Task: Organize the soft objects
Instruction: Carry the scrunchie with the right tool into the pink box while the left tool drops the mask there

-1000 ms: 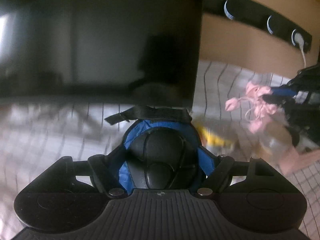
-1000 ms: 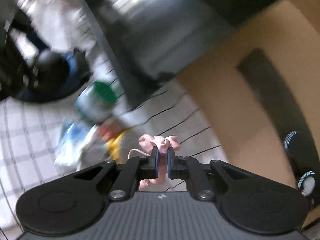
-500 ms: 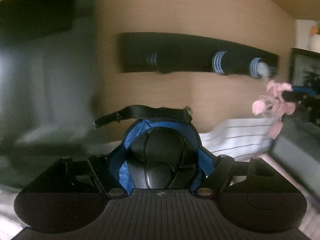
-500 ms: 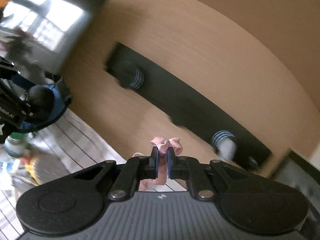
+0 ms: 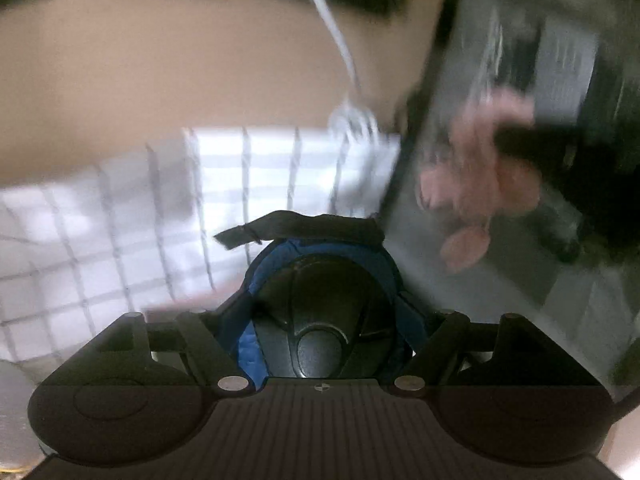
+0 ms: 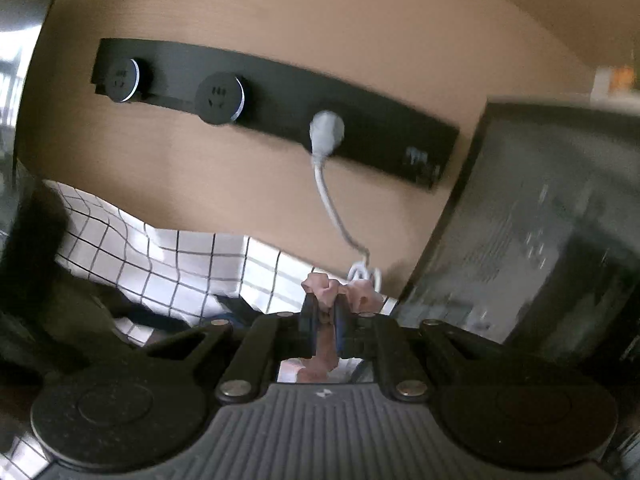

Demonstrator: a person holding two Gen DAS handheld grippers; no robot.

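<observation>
Both carrying soft stuff, probably to sort: left gripper (image 5: 320, 344) fingers clamp a black-and-blue padded thing (image 5: 320, 320), right gripper (image 6: 323, 320) fingers pinch a pink fabric piece (image 6: 326, 292).

Dark cabinet (image 6: 540, 240) blocks the right – checkered cloth (image 6: 180, 264) lies open.

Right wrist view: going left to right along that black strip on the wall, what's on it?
On the black strip: round socket → second round socket → white plug, its cable hanging down → small blurred markings near the right end, unreadable.
</observation>
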